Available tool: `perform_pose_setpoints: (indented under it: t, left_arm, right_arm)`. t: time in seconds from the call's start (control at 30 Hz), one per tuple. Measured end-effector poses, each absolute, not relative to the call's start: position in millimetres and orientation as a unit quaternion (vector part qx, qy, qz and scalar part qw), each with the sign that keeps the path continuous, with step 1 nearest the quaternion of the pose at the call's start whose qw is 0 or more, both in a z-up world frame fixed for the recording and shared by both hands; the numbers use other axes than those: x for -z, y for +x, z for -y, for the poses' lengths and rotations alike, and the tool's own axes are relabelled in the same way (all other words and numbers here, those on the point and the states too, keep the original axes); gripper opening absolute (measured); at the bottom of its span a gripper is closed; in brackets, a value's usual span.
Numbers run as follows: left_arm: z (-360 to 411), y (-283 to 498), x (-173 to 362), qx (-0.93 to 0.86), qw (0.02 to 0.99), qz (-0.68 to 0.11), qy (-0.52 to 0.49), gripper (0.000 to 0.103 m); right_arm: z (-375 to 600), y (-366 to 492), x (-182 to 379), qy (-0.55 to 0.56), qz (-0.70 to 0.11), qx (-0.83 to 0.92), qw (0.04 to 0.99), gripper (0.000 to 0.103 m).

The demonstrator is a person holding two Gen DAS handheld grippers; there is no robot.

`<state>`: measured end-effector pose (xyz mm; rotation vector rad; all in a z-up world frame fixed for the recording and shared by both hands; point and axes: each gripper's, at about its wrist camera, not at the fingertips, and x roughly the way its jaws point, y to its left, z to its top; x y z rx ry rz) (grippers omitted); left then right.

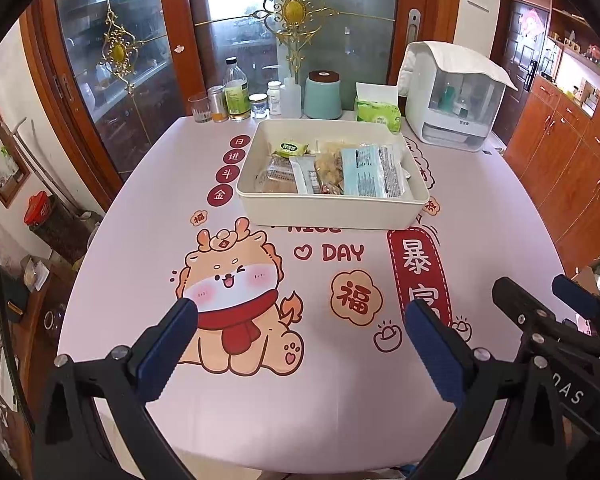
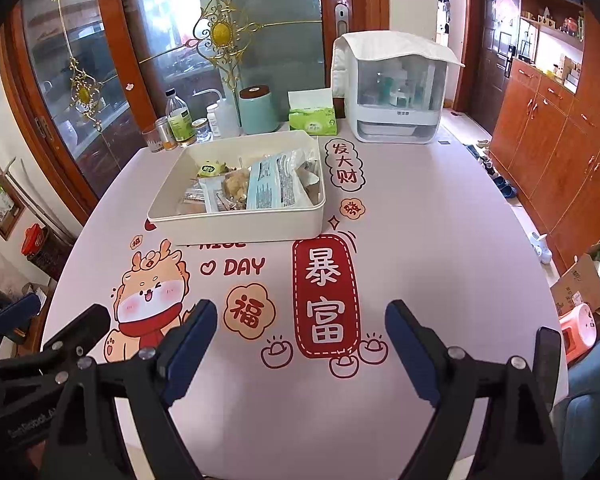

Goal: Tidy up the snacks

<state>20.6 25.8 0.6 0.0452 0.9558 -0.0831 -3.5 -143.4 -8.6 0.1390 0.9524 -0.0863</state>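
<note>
**Snacks gathered in the cream bin, both grippers empty above the table**

Sitting toward the far half of the table (image 1: 140, 360), the cream bin (image 1: 332, 210) holds the snacks: a pale blue packet (image 1: 362, 172) lies on top at the right, a clear bag of yellowish pieces (image 1: 329, 170) just left of it, a grey-white wrapper (image 1: 306, 176) beside that, a clear pack of brown biscuits (image 1: 278, 176) at the left, and a small green-labelled packet (image 1: 293, 147) near the back wall. The same bin (image 2: 236, 222) shows in the right wrist view with the blue packet (image 2: 270, 184) tilted against the other packs.

The table's pink cover carries a cartoon dragon (image 1: 236, 292) and a red banner (image 1: 418, 276), both on the near side of the bin. The bin overlaps the top of the printed lettering.

Behind the bin, along the table's back edge, stand a glass (image 1: 200, 108), a bottle with a green label (image 1: 236, 90), a small white bottle (image 1: 275, 98), a teal canister (image 1: 322, 95), a green tissue pack (image 1: 378, 110) and a white cabinet with a cloth on top (image 1: 452, 100).

The left gripper (image 1: 300, 316) hangs over the near part of the table, jaws wide apart with nothing between them. The right gripper (image 2: 300, 316) is just beside it, likewise spread wide and empty; its blue pads (image 2: 406, 340) touch nothing.
</note>
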Motion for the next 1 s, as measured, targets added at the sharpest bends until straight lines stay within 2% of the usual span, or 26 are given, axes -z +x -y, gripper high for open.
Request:
perform_pose_setpoints:
  t: [1.0]
  left_arm:
    - [-30.7, 23.3, 4.1, 0.045, 0.882, -0.468, 0.019, 0.103]
  right_arm:
    - [135.1, -5.2, 11.0, 0.075, -0.463, 0.046, 0.882, 0.087]
